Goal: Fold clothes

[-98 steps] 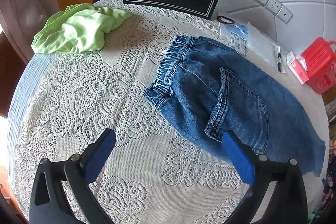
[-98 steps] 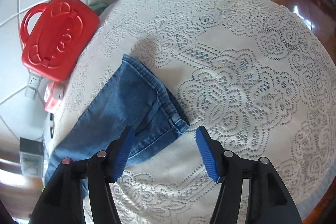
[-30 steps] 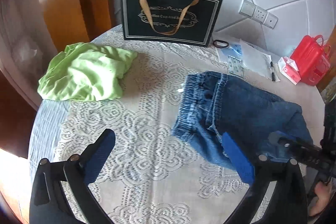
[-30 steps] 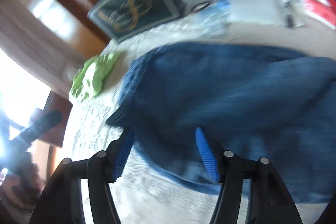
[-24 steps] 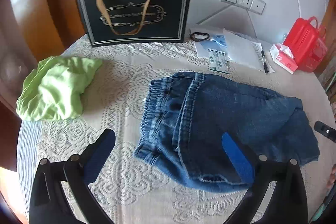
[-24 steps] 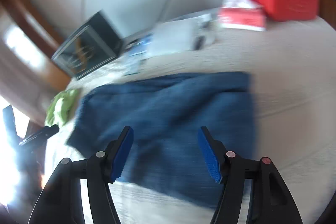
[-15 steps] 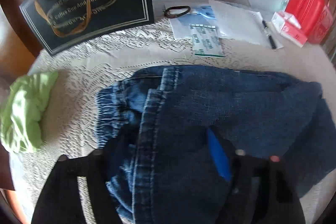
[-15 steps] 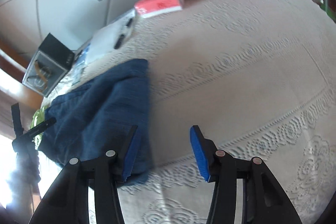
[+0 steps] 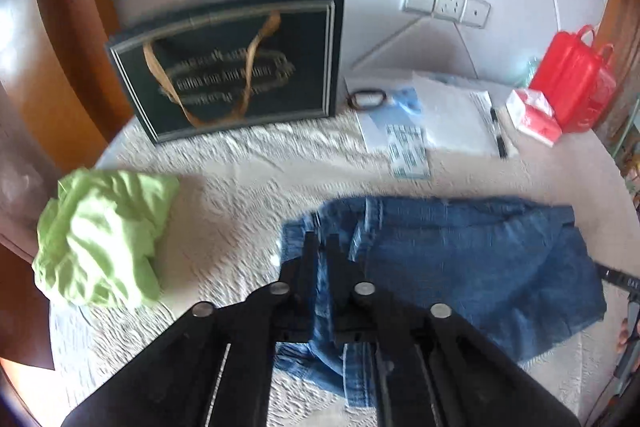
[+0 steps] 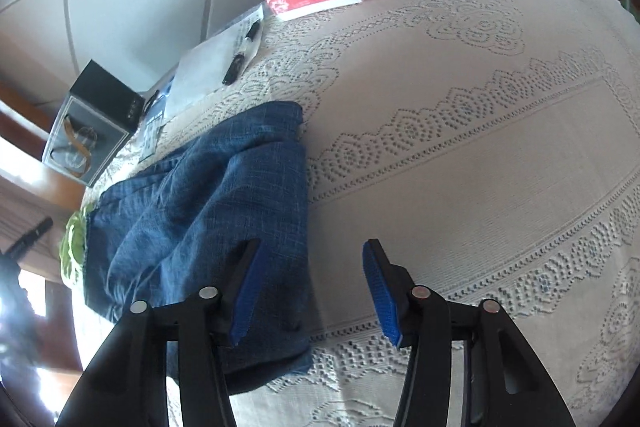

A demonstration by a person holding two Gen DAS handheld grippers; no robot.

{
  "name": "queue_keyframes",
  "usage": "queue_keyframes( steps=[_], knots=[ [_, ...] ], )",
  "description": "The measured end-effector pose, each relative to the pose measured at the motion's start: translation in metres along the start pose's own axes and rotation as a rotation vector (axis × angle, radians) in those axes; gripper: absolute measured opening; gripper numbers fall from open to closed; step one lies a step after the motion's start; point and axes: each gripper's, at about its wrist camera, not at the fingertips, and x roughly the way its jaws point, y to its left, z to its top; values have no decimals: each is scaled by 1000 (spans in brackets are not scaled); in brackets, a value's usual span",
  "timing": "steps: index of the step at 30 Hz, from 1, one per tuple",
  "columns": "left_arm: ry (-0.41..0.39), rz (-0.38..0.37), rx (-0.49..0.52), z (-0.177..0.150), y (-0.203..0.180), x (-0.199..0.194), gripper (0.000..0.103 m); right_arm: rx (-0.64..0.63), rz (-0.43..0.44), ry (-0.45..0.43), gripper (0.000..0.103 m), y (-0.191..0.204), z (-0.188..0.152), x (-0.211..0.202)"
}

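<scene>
Blue jeans [image 9: 460,267] lie folded in half on the lace tablecloth [image 9: 240,187]. My left gripper [image 9: 320,241] points down at the elastic waistband end. Its jaws are closing to a narrow gap with a ridge of denim pinched between them. In the right wrist view the jeans [image 10: 224,195] reach under my right gripper [image 10: 313,242]. Its jaws are opening. The left blue pad [image 10: 246,291] hangs over the denim and the right pad over bare cloth. The folded edge runs between them, untouched.
A crumpled green garment [image 9: 100,239] lies at the table's left edge. A black gift bag [image 9: 240,63] stands at the back. Papers with a pen [image 9: 452,115], a tissue pack [image 9: 532,115] and a red case [image 9: 572,75] sit at the back right by the wall.
My left gripper came in over the waistband and went from wide open to nearly shut on the denim. My right gripper swung away from the waistband side to the folded edge on the right.
</scene>
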Motion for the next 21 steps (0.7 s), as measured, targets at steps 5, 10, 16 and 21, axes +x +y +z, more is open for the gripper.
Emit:
queue_keyframes(
  steps=[5,10,16,21],
  knots=[
    [24,-23,-12,-29,-13,8,92,-5,-10,-17,60,-2,-3,-21],
    [16,-44,7,-47,-31,10,88,-122,61,-85,58,29,-5,-38],
    [150,87,65,-73,-34,60,86,-326,22,105,12,53,-24,14],
    [85,89,-22,-68,-26,28,89,-357,-21,204,2,42,-22,16]
  ],
)
